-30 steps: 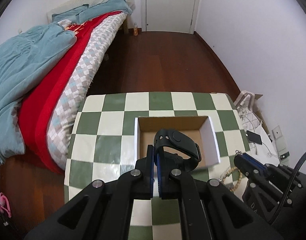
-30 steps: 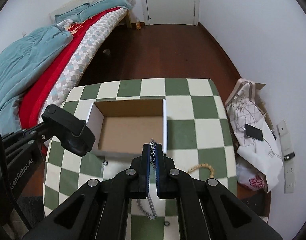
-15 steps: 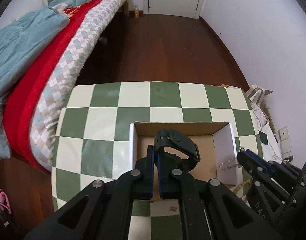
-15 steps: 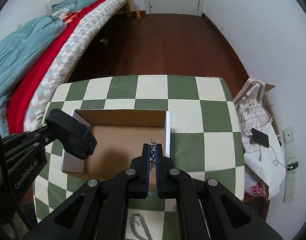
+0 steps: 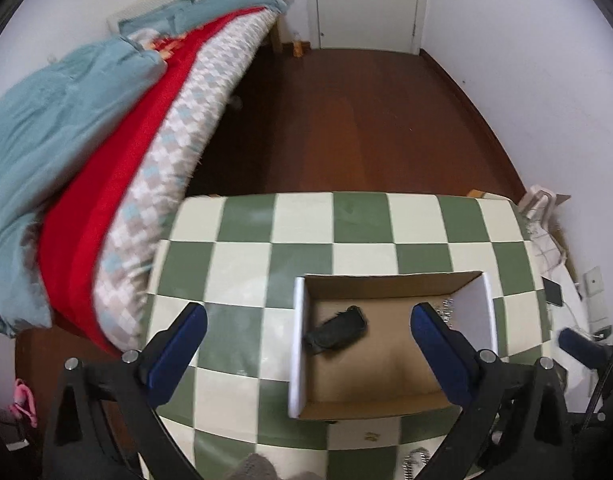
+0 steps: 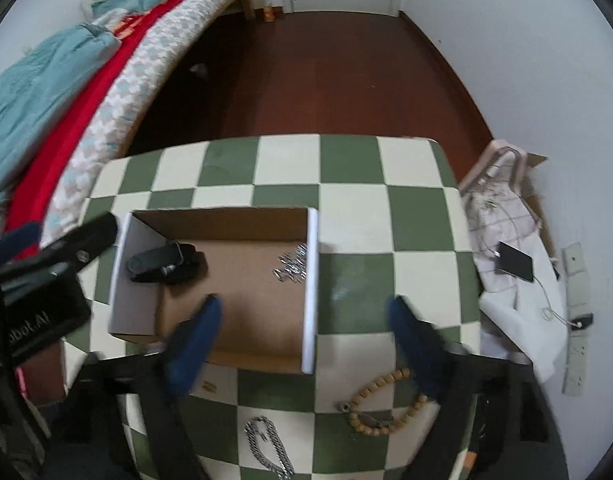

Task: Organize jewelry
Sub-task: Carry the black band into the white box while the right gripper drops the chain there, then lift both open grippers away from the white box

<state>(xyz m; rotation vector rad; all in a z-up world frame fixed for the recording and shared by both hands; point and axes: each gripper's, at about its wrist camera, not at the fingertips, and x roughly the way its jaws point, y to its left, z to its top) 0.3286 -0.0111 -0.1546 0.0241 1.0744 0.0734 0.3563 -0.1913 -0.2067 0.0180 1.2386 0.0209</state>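
Note:
An open cardboard box [image 5: 300,344] [image 6: 311,280] stands on the green and white checkered table [image 5: 246,264] [image 6: 346,176]. A black wristband [image 5: 336,330] [image 6: 162,266] lies in its left part. A small silver chain [image 6: 292,266] [image 5: 446,310] lies by its right wall. My left gripper [image 5: 306,344] is open and empty above the box's left wall. My right gripper [image 6: 304,340] is open and empty above the box's right wall. A wooden bead bracelet [image 6: 382,404] and a thick silver chain [image 6: 266,444] lie on the table in front of the box.
A bed [image 5: 106,140] with red and teal covers stands left of the table. A white bag with a phone [image 6: 514,260] sits on the floor to the right. A small gold item [image 6: 210,387] lies near the box's front edge.
Both grippers have opened and pulled back. The black wristband dropped from the left one into the box. The small silver chain dropped from the right one into the box.

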